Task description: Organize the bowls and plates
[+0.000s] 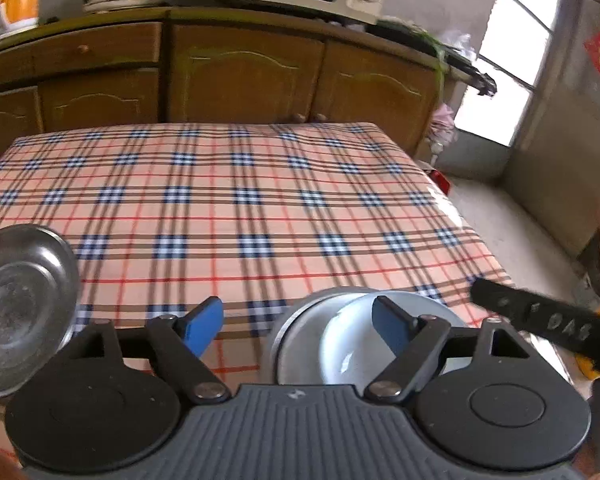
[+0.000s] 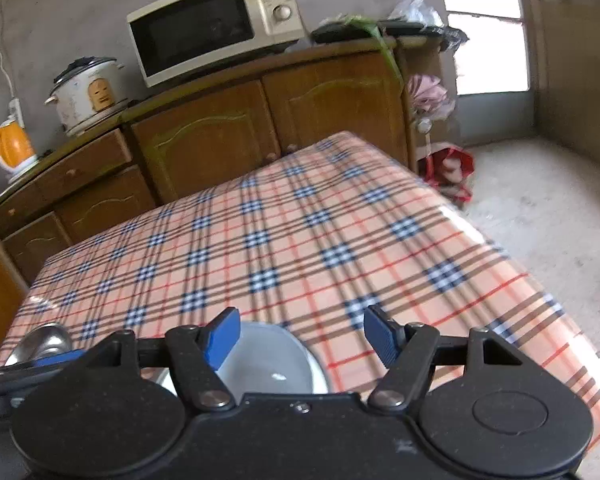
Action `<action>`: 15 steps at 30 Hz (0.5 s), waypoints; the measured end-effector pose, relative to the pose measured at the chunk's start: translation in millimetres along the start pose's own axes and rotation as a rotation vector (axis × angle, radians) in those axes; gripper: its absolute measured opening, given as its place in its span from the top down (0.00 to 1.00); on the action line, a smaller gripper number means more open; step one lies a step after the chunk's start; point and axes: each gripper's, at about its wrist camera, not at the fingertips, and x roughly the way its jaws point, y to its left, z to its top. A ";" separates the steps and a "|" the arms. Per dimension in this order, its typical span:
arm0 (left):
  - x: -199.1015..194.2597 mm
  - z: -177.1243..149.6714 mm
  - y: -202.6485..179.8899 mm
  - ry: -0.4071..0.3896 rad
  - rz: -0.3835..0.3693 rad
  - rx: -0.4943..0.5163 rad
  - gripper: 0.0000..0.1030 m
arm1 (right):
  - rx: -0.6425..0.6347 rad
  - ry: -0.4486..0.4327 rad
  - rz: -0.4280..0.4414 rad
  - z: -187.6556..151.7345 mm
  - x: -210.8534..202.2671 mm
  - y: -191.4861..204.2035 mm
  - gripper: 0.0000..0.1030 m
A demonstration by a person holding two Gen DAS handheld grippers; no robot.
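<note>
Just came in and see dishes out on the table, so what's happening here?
A person holds two grippers over the plaid-covered table. Both the left gripper and right gripper are open, holding nothing. A white bowl sits nested in a metal dish below them; a separate steel bowl lies off to the left.

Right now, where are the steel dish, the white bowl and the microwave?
Steel dish [image 1: 18, 308], left wrist view, inner base.
White bowl [image 2: 266, 364], right wrist view, inside bottom.
Microwave [image 2: 198, 28], right wrist view, door glass.
</note>
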 end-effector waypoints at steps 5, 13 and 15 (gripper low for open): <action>2.9 -2.5 2.3 0.017 0.033 -0.005 0.18 | -0.009 0.018 -0.088 -4.7 3.3 -8.2 0.21; -0.7 -4.8 5.2 0.021 0.046 0.016 0.15 | -0.059 0.114 -0.173 -20.5 23.5 -11.1 0.22; -0.5 -5.7 5.3 0.021 0.052 0.022 0.15 | -0.088 0.116 -0.196 -24.5 25.8 -6.3 0.22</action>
